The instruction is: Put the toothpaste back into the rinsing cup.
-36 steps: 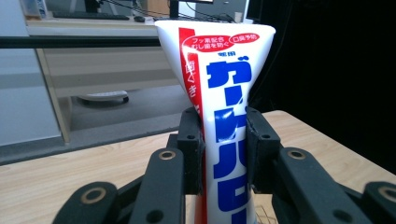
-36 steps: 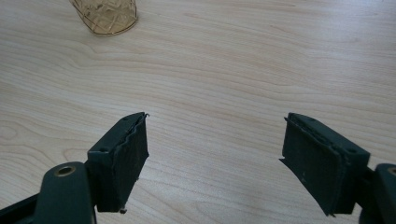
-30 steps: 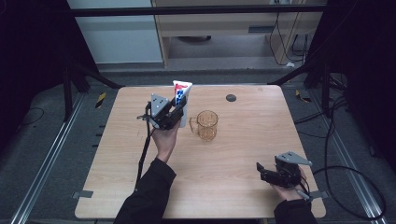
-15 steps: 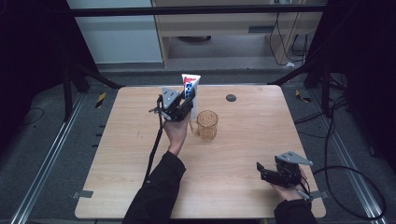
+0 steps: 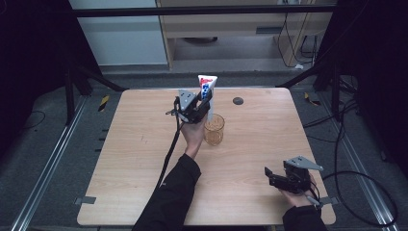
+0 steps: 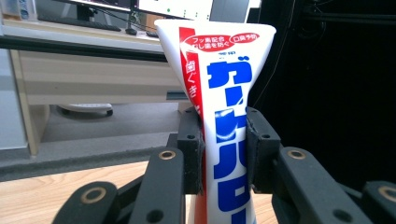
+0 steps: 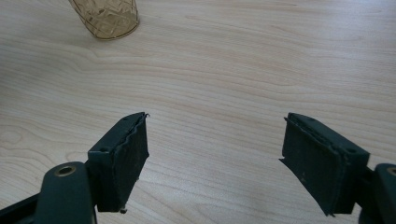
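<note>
On the wooden worktop (image 5: 144, 159) an amber, patterned drinking glass (image 5: 213, 129) stands near the middle, just beside the person's left hand (image 5: 193, 135). A small dark round disc (image 5: 237, 101) lies apart from it towards the far edge. Beyond the worktop are a pale cabinet (image 5: 120, 38) and loose cables (image 5: 351, 144) on the floor. In the right gripper view the base of the glass (image 7: 105, 17) sits at the top left, well away from the jaws, with bare wood between.

The left hand-held gripper (image 5: 194, 109) is clamped on a toothpaste tube (image 5: 207, 91), which is lifted off the worktop and stands upright, flat crimped end uppermost, just above and behind the glass. The tube (image 6: 219, 126) is white with a red band down one edge and large blue Japanese lettering; the pads (image 6: 192, 140) press its narrower middle from both sides.

The right hand-held gripper (image 5: 276, 179) rests low near the front right corner. In its own view the jaws stand clearly apart with nothing between them, over bare wood (image 7: 215, 154).

Against a second ago, the left hand and tube have travelled rightwards across the worktop, from left of the glass to right beside it; the right hand has kept its place.
</note>
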The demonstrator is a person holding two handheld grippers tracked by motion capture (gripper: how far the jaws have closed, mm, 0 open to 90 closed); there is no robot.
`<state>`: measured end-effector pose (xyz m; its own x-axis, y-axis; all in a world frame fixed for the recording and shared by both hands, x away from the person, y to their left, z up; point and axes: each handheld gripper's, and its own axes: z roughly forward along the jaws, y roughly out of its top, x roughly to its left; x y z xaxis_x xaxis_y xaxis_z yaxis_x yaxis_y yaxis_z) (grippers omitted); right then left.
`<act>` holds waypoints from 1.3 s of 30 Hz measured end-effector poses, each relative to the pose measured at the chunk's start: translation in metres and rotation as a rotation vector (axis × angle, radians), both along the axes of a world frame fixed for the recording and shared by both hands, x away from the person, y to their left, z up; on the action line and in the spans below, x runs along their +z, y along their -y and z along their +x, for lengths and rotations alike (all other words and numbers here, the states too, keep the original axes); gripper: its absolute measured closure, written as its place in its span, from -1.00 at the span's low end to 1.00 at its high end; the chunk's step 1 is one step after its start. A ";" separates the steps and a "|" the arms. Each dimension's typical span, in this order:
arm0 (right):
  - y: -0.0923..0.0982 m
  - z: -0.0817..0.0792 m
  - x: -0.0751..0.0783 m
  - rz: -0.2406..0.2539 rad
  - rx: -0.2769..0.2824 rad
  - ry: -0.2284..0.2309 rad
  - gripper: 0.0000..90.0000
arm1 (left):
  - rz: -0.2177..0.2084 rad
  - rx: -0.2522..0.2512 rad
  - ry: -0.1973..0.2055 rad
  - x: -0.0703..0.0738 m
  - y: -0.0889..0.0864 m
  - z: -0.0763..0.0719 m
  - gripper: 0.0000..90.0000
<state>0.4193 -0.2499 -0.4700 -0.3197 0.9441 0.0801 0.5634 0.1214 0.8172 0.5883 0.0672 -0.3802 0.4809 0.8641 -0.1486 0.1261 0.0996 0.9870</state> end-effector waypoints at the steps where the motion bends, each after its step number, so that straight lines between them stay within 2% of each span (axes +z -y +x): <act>1: 0.000 0.000 0.000 -0.001 0.000 0.000 -0.50 | 0.001 -0.002 -0.001 -0.001 0.001 0.001 0.57; 7: 0.000 0.000 0.000 0.005 0.003 -0.003 -0.50 | -0.006 -0.009 -0.024 -0.010 0.006 0.008 0.57; 17: 0.001 0.000 -0.001 0.009 0.001 -0.005 -0.50 | 0.025 -0.021 -0.042 -0.028 0.016 0.013 0.56; 22: 0.000 0.001 -0.001 0.003 0.005 -0.003 -0.50 | 0.034 -0.025 -0.062 -0.042 0.017 0.012 0.56; 34: 0.000 0.000 -0.001 0.000 0.005 -0.002 -0.50 | 0.069 -0.041 -0.083 -0.060 0.018 0.007 0.54; 37: 0.000 0.000 -0.001 0.003 0.004 -0.003 -0.50 | 0.089 -0.043 -0.068 -0.061 0.019 0.004 0.53; 39: 0.001 0.000 -0.001 0.000 0.004 -0.002 -0.50 | 0.083 -0.052 -0.066 -0.060 0.019 0.003 0.52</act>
<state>0.4197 -0.2504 -0.4709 -0.3230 0.9430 0.0806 0.5643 0.1235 0.8163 0.5916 0.0482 -0.4402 0.5168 0.8489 -0.1104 0.1938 0.0096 0.9810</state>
